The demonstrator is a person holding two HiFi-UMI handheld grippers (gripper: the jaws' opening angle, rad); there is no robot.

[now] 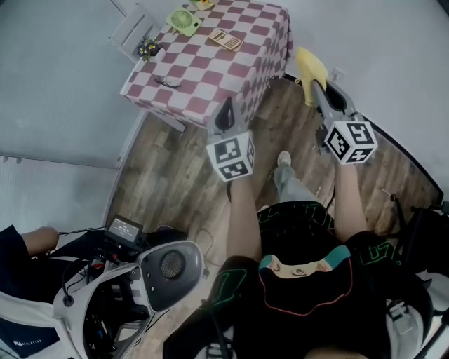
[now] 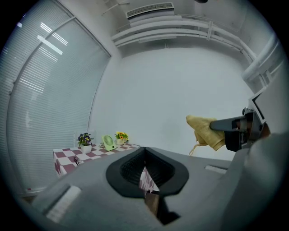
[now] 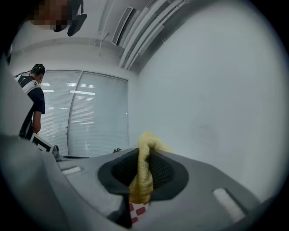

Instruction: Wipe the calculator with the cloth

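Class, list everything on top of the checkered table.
A calculator, green fan, flower pot, yellow flowers and a small dark item. The far edge of the table is out of frame.

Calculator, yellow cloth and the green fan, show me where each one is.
calculator (image 1: 225,39), head view, middle of its face.
cloth (image 1: 309,65), head view, middle of its bunched end.
fan (image 1: 184,21), head view, centre of its round grille.

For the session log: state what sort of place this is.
Probably an office-type room used for recording: window blinds, a ceiling air-conditioning vent, plain white walls, and a wood-look floor with one small checked-cloth table.
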